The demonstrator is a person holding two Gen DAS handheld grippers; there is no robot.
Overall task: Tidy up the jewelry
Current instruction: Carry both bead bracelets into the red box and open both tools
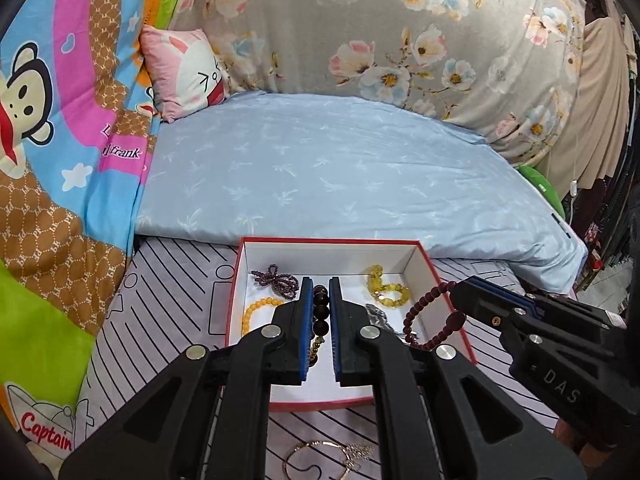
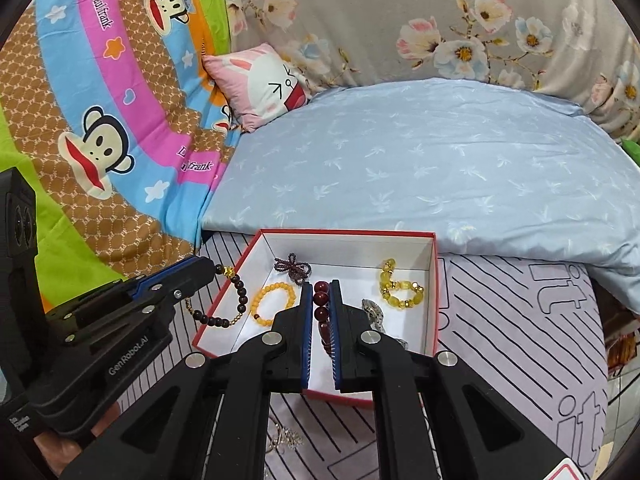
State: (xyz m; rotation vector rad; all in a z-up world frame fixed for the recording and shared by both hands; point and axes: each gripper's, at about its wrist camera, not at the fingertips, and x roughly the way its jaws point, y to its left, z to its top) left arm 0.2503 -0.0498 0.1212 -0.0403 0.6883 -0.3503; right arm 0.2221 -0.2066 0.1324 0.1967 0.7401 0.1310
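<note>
A red box with a white inside (image 1: 404,258) (image 2: 430,264) lies on the bed. In it are a purple bead string (image 1: 276,278) (image 2: 294,266), an orange bead bracelet (image 1: 256,310) (image 2: 272,300), a yellow bead bracelet (image 1: 386,290) (image 2: 398,290) and a silver watch (image 1: 376,316) (image 2: 372,312). My left gripper (image 1: 321,292) (image 2: 212,270) is shut on a dark brown bead bracelet (image 1: 322,312) (image 2: 228,312), held over the box's left rim. My right gripper (image 2: 321,292) (image 1: 456,286) is shut on a dark red bead bracelet (image 2: 322,306) (image 1: 432,320), held over the box's right side.
A thin gold necklace (image 1: 320,460) (image 2: 286,436) lies on the striped grey sheet (image 2: 500,340) in front of the box. A light blue quilt (image 1: 320,172) lies behind the box. A pink rabbit pillow (image 1: 188,72) and cartoon monkey blanket (image 2: 100,140) are at left.
</note>
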